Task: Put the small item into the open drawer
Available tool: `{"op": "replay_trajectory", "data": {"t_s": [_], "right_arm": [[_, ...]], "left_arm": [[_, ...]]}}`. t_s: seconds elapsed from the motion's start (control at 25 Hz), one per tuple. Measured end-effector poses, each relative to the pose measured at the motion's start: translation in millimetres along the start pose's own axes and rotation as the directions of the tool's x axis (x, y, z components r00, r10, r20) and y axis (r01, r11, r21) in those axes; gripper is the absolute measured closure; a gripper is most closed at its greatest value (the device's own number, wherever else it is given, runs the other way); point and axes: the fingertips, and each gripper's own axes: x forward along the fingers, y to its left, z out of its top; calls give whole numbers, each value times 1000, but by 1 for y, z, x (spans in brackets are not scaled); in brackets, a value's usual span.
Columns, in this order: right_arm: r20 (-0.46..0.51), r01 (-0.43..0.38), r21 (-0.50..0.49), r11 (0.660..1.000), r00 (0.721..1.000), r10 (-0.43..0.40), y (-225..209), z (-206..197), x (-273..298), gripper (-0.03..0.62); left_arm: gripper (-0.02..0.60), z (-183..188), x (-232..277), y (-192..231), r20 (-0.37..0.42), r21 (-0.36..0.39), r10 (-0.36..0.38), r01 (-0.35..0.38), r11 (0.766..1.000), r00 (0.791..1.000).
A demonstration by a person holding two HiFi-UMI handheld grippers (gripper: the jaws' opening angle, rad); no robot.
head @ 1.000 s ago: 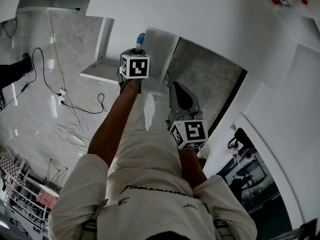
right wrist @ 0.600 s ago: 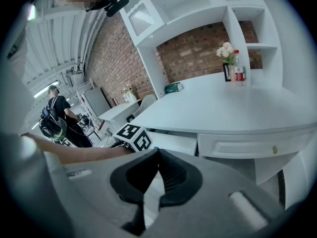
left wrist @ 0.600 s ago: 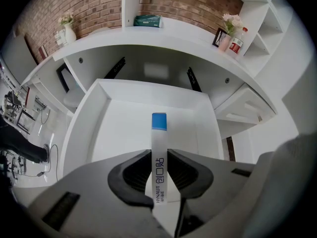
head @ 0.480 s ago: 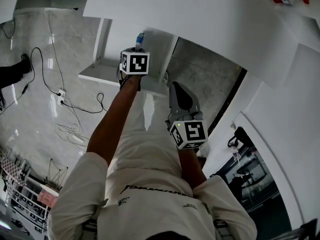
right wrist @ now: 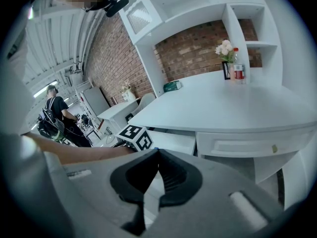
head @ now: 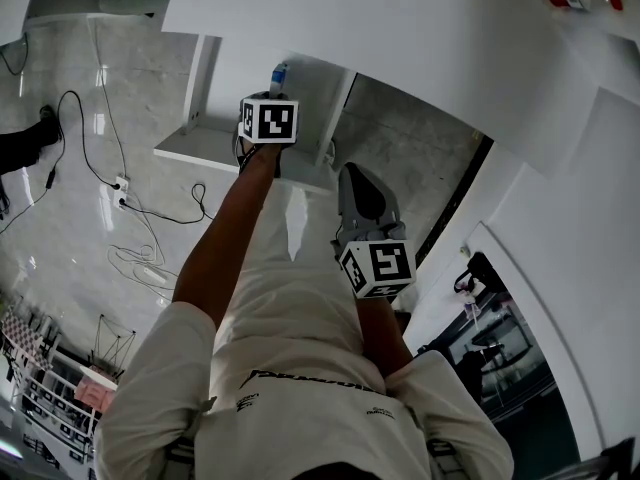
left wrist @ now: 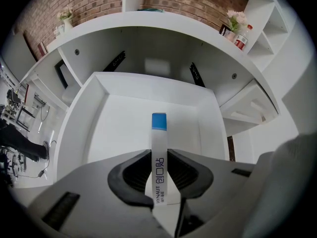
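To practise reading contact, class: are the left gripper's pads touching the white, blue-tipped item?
Touching. In the left gripper view, the left gripper has both pads pressed against the white item, held above the open drawer.

Head view taken from above, directed steeply down past the person's torso and arms onto the open white rectangular drawer point(head: 195, 150). Left gripper view set close over that drawer point(left wrist: 124, 128), directed almost straight into it. Right gripper view held further back, angled down across the white desk top point(right wrist: 223, 108). The drawer is shared by the head and left gripper views. The black-and-white marker cube point(head: 270, 121) point(right wrist: 134, 137) is shared by the head and right gripper views.
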Motion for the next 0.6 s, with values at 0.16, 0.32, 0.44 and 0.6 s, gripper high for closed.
{"op": "replay_trajectory", "data": {"t_s": [0.16, 0.32, 0.44, 0.6], "right_arm": [[-2, 4, 3, 1000, 1000, -4, -2, 1, 0, 595], [-3, 2, 5, 1000, 1000, -2, -3, 3, 2, 595], [-9, -2, 9, 1000, 1000, 2, -4, 1, 3, 595], [-9, -2, 12, 1000, 1000, 3, -4, -1, 4, 595]], "left_arm": [[486, 2, 1, 0, -1, -4, 0, 0, 1000, 1000], [485, 4, 3, 2, -2, -8, 1, -1, 1000, 1000], [479, 5, 4, 1, 0, -11, 0, 0, 1000, 1000], [445, 7, 3, 1, 4, -13, -5, 5, 1000, 1000]]}}
